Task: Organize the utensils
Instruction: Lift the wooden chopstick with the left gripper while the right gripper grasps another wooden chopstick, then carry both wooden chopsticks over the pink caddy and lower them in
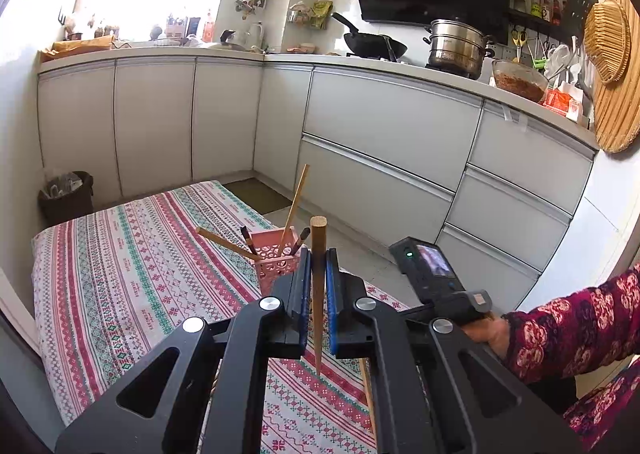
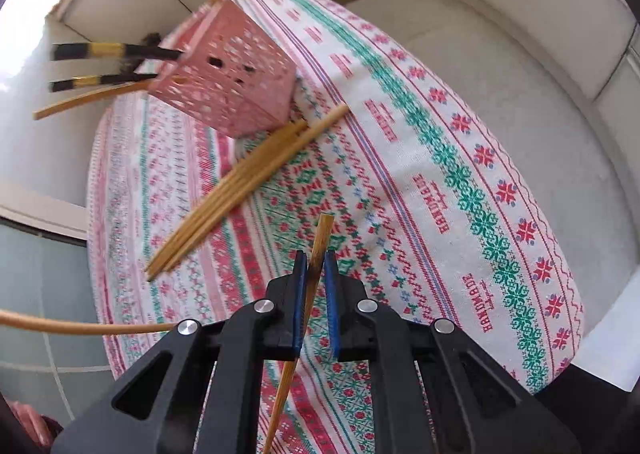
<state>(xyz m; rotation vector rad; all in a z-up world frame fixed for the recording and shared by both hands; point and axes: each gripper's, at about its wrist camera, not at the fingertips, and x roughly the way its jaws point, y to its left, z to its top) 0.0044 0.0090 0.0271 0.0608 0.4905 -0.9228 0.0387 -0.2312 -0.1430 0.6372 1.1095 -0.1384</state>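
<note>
My left gripper [image 1: 318,254] is shut on a thick wooden chopstick [image 1: 319,230] that stands nearly upright between its blue pads, blunt end up. Just beyond it, a pink perforated holder [image 1: 276,262] on the patterned tablecloth [image 1: 132,274] holds several chopsticks, both wooden and dark. In the right wrist view my right gripper [image 2: 316,258] is shut on a bamboo chopstick [image 2: 323,234] above the cloth [image 2: 460,174]. Several loose bamboo chopsticks [image 2: 236,190] lie in a bundle by the foot of the pink holder [image 2: 228,82]. Black-and-yellow chopsticks [image 2: 104,50] stick out of it.
Grey kitchen cabinets [image 1: 380,126] run behind and right of the table, with a wok and steel pot on the counter. A dark bin [image 1: 66,196] stands in the left corner. A person's patterned sleeve [image 1: 568,326] enters from the right, holding the other gripper's handle.
</note>
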